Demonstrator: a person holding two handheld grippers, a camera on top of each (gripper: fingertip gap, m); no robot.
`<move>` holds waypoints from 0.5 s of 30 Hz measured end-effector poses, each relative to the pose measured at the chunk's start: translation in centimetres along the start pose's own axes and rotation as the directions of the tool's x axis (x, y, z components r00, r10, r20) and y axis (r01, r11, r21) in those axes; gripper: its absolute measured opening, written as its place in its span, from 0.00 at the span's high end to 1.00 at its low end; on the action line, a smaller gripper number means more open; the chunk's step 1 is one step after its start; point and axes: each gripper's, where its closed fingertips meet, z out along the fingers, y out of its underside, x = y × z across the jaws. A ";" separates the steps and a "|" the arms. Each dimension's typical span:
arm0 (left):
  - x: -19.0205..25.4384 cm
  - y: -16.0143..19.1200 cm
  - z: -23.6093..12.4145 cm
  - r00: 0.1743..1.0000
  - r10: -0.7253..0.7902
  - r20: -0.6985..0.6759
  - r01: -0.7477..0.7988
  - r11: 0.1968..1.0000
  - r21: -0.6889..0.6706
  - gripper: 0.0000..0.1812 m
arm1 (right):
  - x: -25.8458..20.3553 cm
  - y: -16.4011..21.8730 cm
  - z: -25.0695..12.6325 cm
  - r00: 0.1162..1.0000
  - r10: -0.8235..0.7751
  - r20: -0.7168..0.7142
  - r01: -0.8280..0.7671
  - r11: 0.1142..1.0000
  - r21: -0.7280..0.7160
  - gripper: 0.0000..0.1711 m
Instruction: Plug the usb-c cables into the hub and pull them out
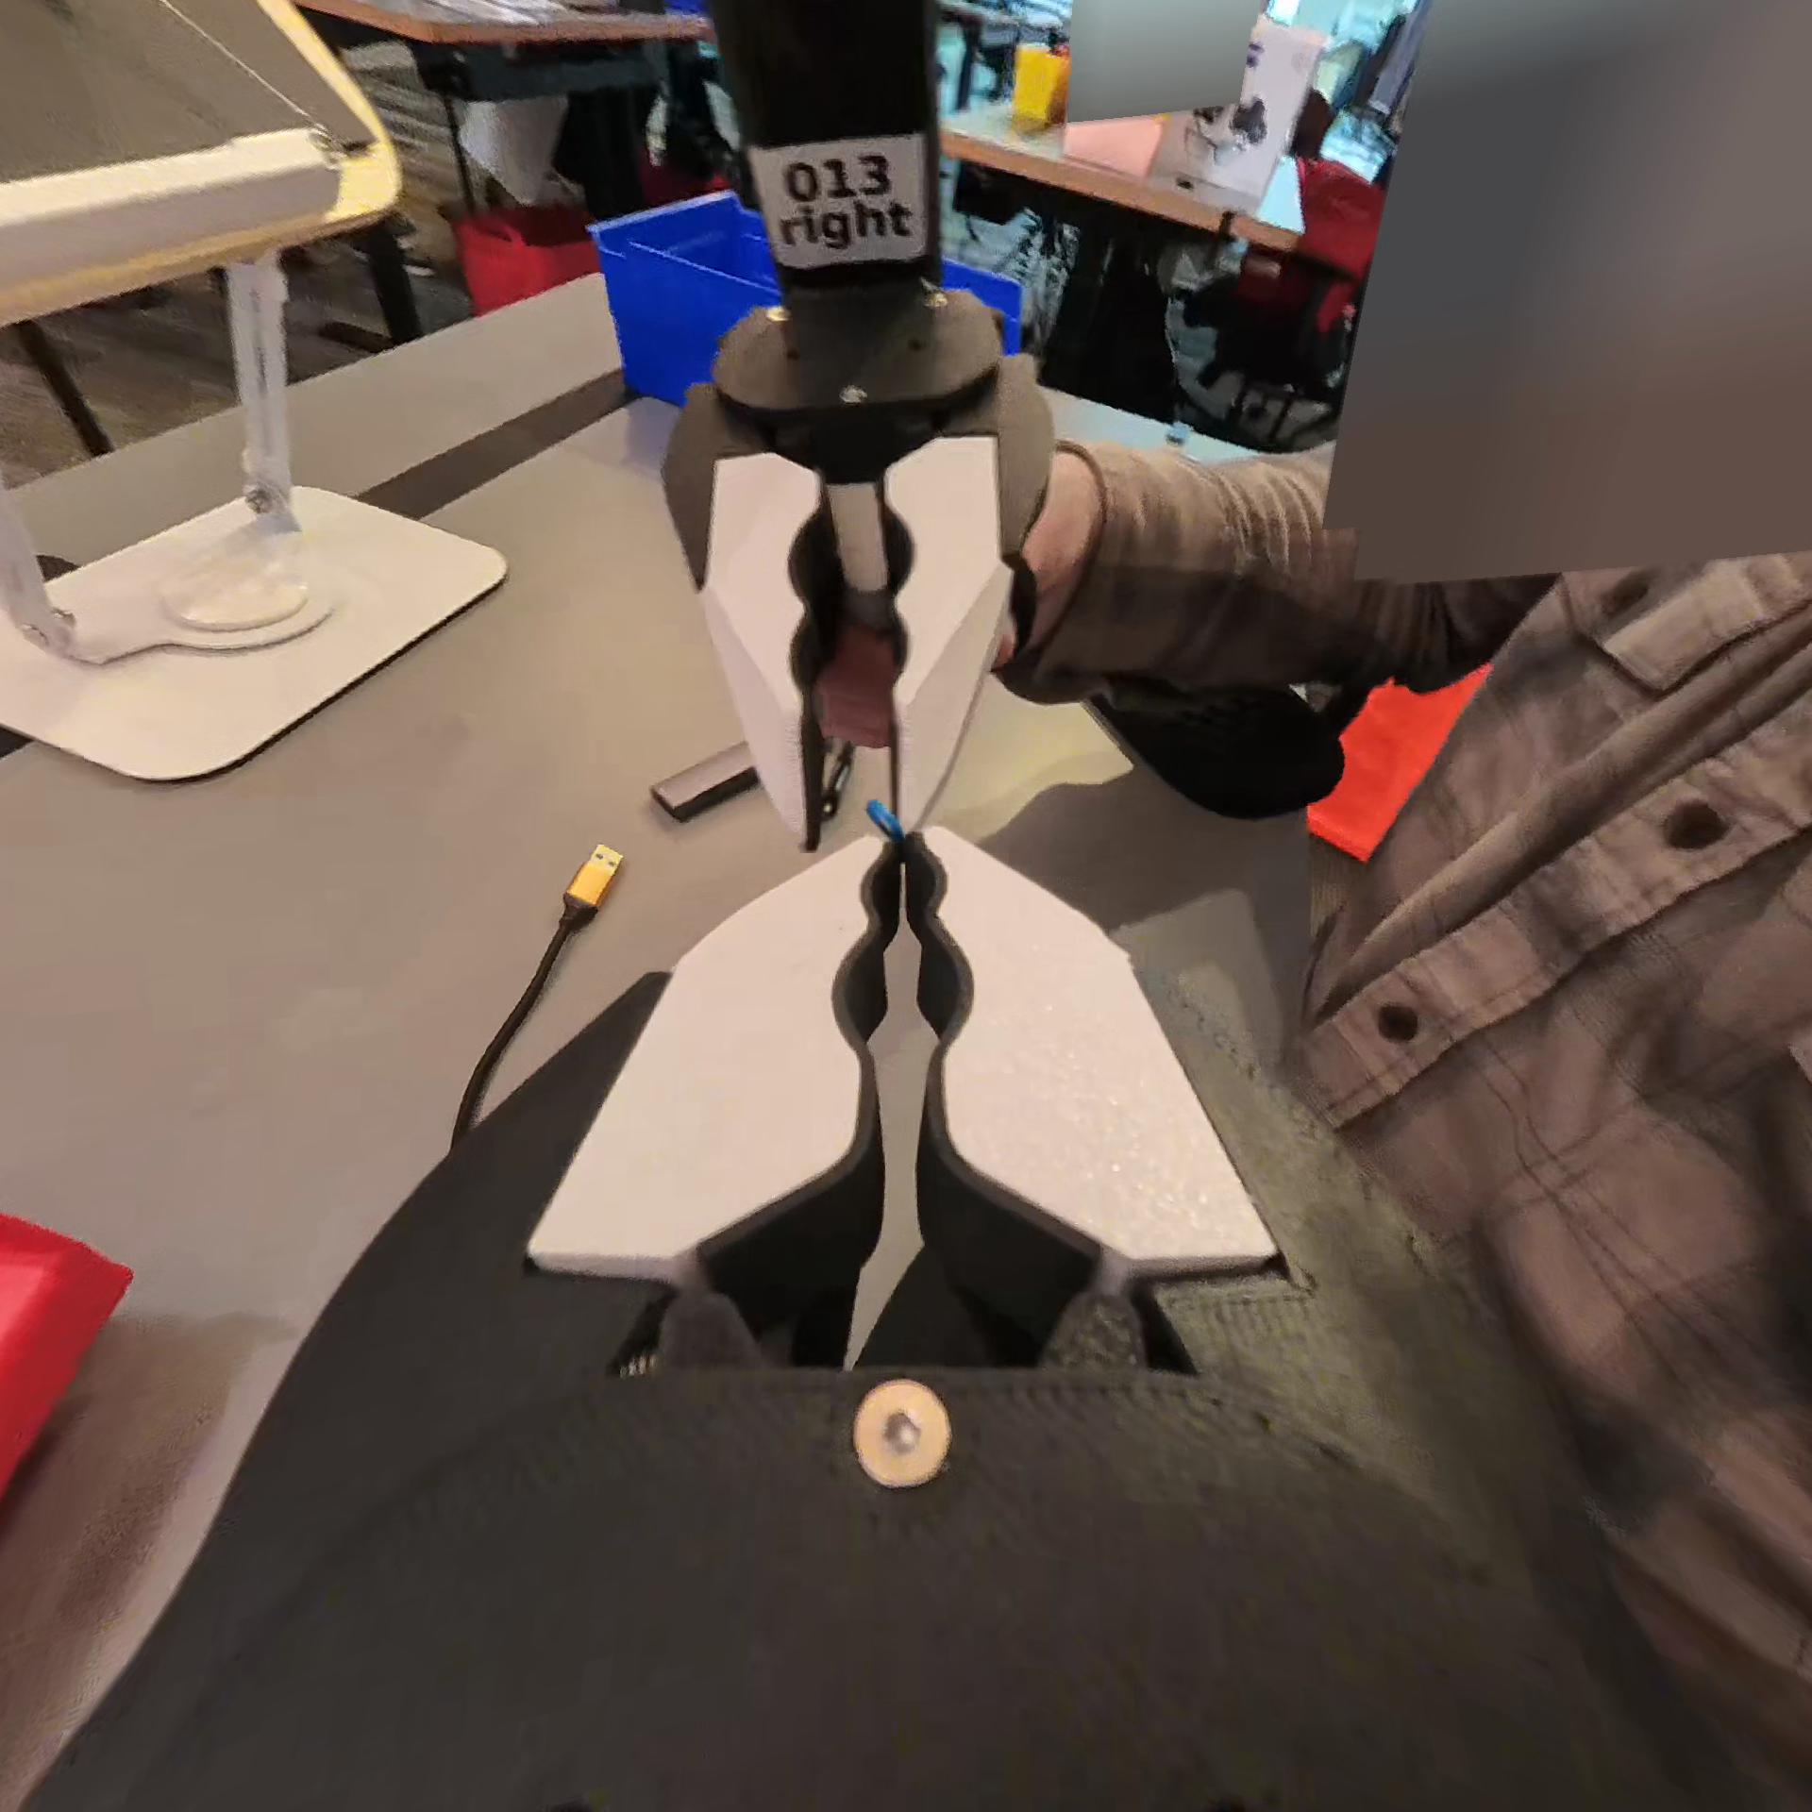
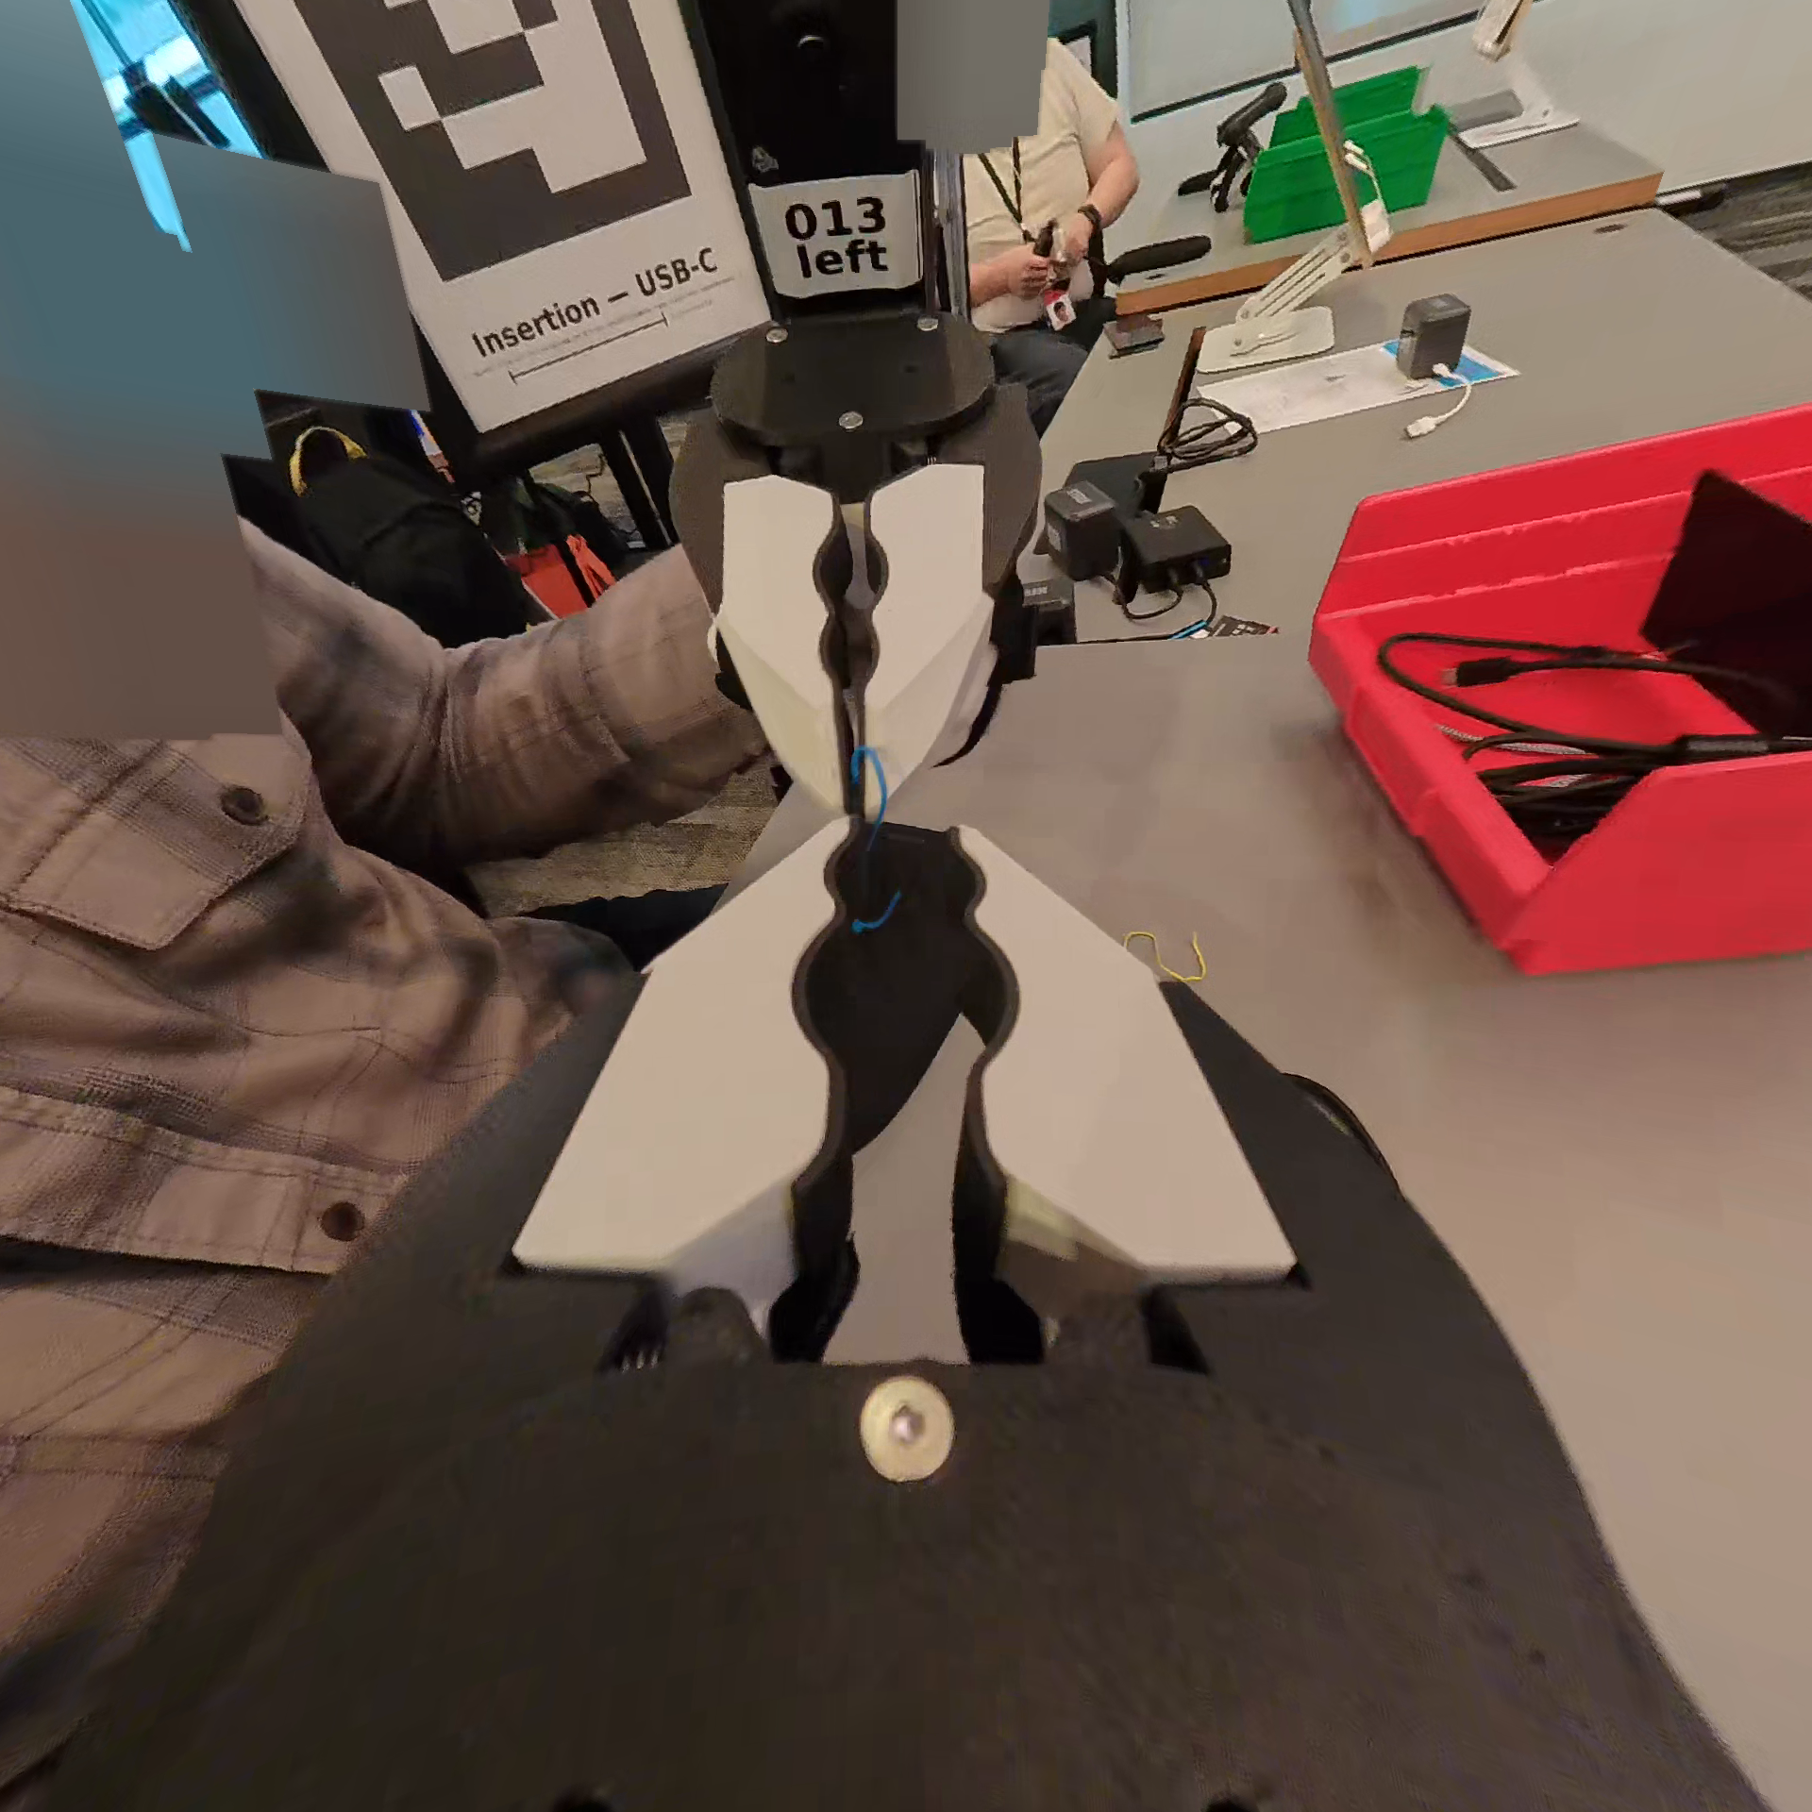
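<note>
My left gripper [image 1: 897, 848] and right gripper [image 2: 900, 838] meet tip to tip above the grey table [image 1: 294, 931]. The right gripper, which also shows in the left wrist view [image 1: 863, 824], is shut on a bundled black cable [image 2: 882, 990]. A blue twist tie [image 2: 868, 917] is wound around the bundle. The left gripper, which also shows in the right wrist view [image 2: 853, 794], is shut on the tie's free end [image 1: 880, 814]. A slim grey hub [image 1: 704, 781] lies on the table behind the right gripper. A black cable with a gold plug [image 1: 595, 876] lies to the left.
A red bin [image 2: 1667, 863] holding black cables stands at the right, and a loose yellow twist tie [image 2: 1167, 956] lies near it. A white stand base [image 1: 245, 637] and a blue bin [image 1: 677, 294] sit at the far left. A person's plaid sleeve [image 1: 1226, 549] is close by. The grippers are tip to tip, or close to it. The slim grey hub [image 1: 704, 781] is about equally far from each gripper, around 25 cm.
</note>
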 end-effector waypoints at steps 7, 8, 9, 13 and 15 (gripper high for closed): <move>0.2 -0.7 0.2 0.997 0.049 -0.055 -0.049 0.999 0.009 0.99 | -1.0 -0.4 -0.2 0.992 0.060 0.109 -0.067 0.996 0.061 1.00; 0.2 -0.7 0.3 0.997 0.055 -0.054 -0.055 0.998 0.004 0.99 | -0.9 -0.3 -0.2 0.992 0.060 0.107 -0.066 0.996 0.052 1.00; 0.1 -0.6 0.4 0.997 0.062 -0.048 -0.062 0.998 0.001 0.99 | -0.8 -0.2 -0.4 0.995 0.053 0.089 -0.057 0.997 0.047 1.00; -0.3 -0.7 0.3 0.998 0.041 -0.044 -0.039 0.999 0.030 0.99 | 0.0 -1.0 -1.4 0.999 -0.032 -0.037 0.033 0.998 0.051 1.00; -0.4 -0.3 0.6 0.998 0.031 -0.049 -0.031 1.000 0.002 0.99 | 0.3 -1.0 -1.5 0.986 -0.117 -0.117 0.117 0.993 -0.003 1.00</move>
